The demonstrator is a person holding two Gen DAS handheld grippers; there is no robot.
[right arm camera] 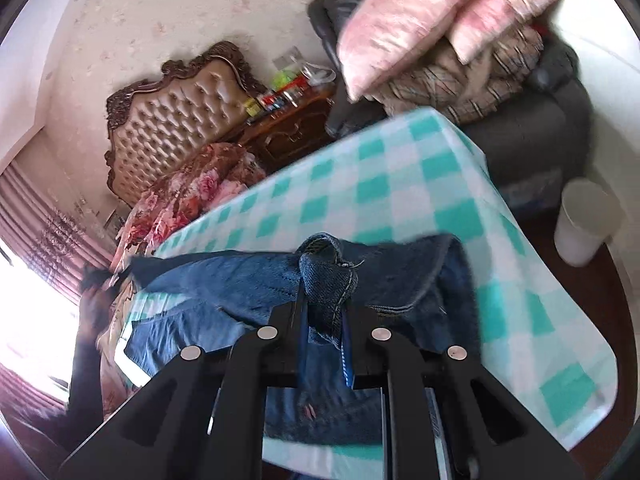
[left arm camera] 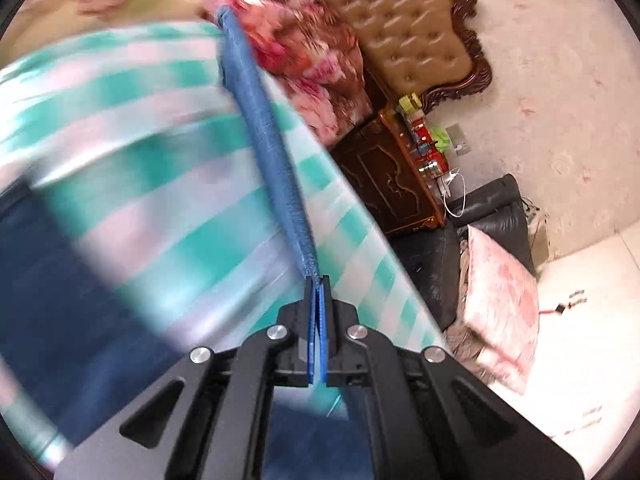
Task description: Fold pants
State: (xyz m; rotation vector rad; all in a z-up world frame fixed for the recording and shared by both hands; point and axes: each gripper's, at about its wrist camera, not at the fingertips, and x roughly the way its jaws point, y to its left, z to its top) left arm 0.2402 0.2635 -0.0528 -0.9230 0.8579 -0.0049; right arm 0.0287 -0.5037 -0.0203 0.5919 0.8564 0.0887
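Blue denim pants (right arm camera: pixel 248 280) lie on a table covered with a teal-and-white checked cloth (right arm camera: pixel 400 184). My right gripper (right arm camera: pixel 326 300) is shut on a bunched fold of the pants' waist. In the left wrist view my left gripper (left arm camera: pixel 318 280) is shut on the edge of the pants (left arm camera: pixel 264 128), and the denim stretches taut away from it as a narrow band above the checked cloth (left arm camera: pixel 140 152). A darker part of the pants (left arm camera: pixel 52 280) lies blurred at the lower left.
A tufted headboard (right arm camera: pixel 176 120) and a floral bedspread (right arm camera: pixel 192 196) stand behind the table. A dark wooden nightstand (left arm camera: pixel 396 184) holds small items. A black armchair (right arm camera: pixel 532 128) carries pink pillows (right arm camera: pixel 420 20). A white bin (right arm camera: pixel 584 224) stands on the floor at the right.
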